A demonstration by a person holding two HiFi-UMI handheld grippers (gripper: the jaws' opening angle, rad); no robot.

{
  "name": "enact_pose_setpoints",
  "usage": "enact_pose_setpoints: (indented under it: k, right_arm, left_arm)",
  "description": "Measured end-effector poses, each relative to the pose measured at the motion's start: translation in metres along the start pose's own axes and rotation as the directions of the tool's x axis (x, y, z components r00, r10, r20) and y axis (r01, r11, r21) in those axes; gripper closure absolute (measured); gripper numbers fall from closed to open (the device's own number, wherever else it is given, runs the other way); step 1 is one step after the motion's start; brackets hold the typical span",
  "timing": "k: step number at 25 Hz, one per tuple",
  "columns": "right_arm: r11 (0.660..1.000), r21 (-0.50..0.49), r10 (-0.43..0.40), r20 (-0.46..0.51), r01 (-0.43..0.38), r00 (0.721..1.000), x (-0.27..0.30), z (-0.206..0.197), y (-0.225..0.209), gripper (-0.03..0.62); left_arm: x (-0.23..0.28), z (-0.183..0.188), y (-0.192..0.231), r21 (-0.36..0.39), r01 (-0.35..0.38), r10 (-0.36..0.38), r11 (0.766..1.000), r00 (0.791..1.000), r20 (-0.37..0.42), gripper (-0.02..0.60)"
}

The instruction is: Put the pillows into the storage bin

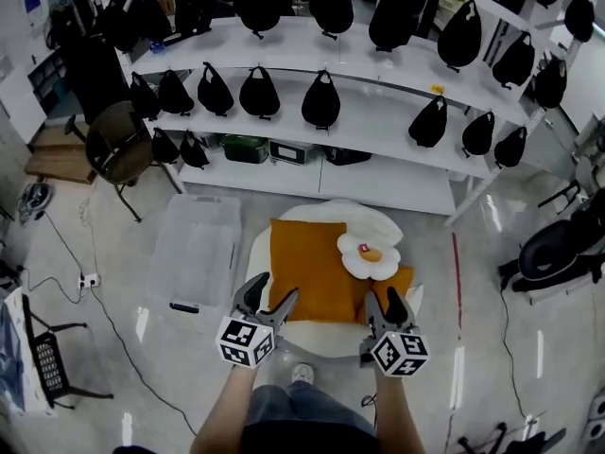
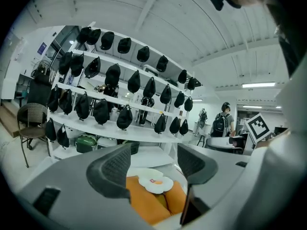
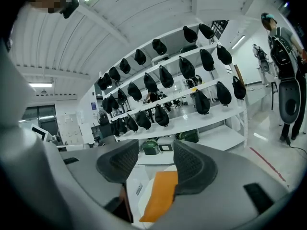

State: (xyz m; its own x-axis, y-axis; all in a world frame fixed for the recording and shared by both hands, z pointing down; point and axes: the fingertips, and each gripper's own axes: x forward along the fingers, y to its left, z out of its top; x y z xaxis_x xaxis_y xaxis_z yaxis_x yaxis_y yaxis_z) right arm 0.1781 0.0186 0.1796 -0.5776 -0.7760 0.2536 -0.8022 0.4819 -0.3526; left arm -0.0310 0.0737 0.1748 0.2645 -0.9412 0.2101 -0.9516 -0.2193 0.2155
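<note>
Left gripper (image 1: 272, 297) and right gripper (image 1: 383, 303) stood jaws apart, empty. The orange pillow (image 1: 307, 268) looked soft and light, best pinched at its near edge.

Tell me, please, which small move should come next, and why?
Probably lower the left gripper onto the near edge of the large orange pillow and close on it: both it and the right gripper hang open and empty, and no pillow lies in the storage bin.
</note>
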Motion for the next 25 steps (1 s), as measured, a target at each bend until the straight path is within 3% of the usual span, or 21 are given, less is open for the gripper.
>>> enact_pose_setpoints:
  k: [16, 21, 25]
  right_arm:
    - [0.997, 0.034, -0.076, -0.008, 0.076, 0.997, 0.083, 0.022, -0.029, 0.384]
    - [0.995, 0.011, -0.098, -0.078, 0.099, 0.992, 0.131, 0.003, -0.059, 0.384]
    - [0.998, -0.018, -0.068, -0.191, 0.066, 0.979, 0.186, -0.051, -0.091, 0.384]
  left_arm:
    - [0.073, 0.006, 0.061, -0.013, 0.012, -0.014, 1.000, 0.996, -0.085, 0.282]
    - [0.111, -0.027, 0.084, 0.004, 0.040, -0.039, 0.999, 0.981, -0.188, 0.282]
    - [0.150, -0.084, 0.120, -0.019, 0.025, -0.029, 1.000, 0.962, -0.270, 0.276]
